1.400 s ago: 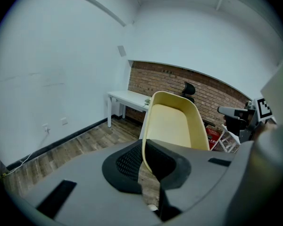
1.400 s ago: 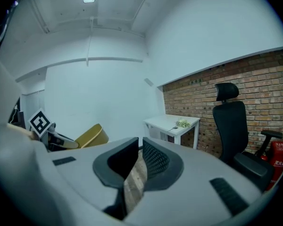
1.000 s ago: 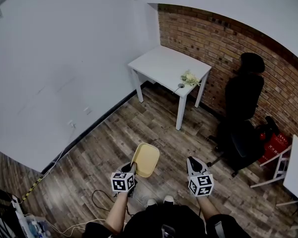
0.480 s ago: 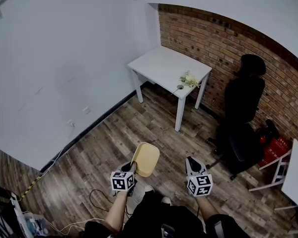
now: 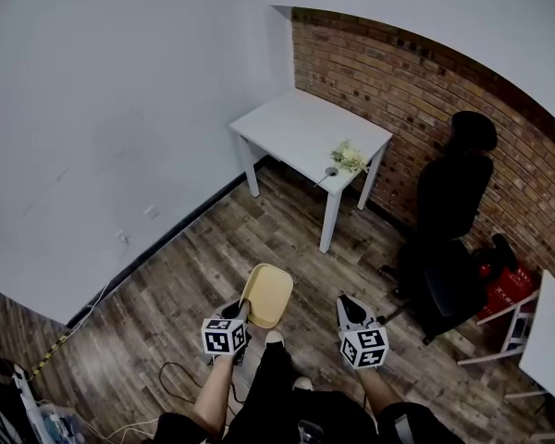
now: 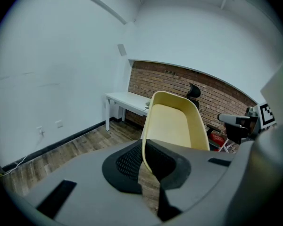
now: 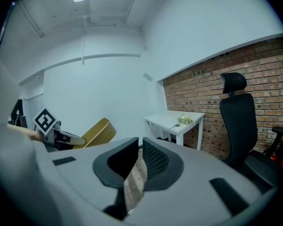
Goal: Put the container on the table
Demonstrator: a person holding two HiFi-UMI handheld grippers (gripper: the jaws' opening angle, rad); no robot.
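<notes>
Container (image 5: 268,293) first: the pale yellow tub hangs in the air over the wooden floor (image 5: 203,248), well apart from the white worktop (image 5: 301,126) and not on it. Our left tongs (image 5: 242,312) hold it by its near rim. In the left gripper view the rim's thin edge runs down between the two dark pads, which press onto it. The tub rises tilted away from us, its hollow side turned up toward the camera.

Our right tongs (image 5: 345,302) hang beside it, apart from the tub, and carry nothing. In the right gripper view the pads stand narrow, drawn nearly together, with only a slit of floor showing between them.

The worktop stands near the room's corner, one short edge toward the brick wall (image 5: 398,77). A small pale bunch (image 5: 350,155) (flowers, we think, though it is too small to be sure) lies near the worktop's front corner on the brick-wall side. A small round grey thing (image 5: 331,170) sits just beside it at the front edge. A black office chair (image 5: 453,202) stands by the brick wall, to the right of the worktop. A cable (image 5: 180,373) lies looped on the floor near our left arm.
</notes>
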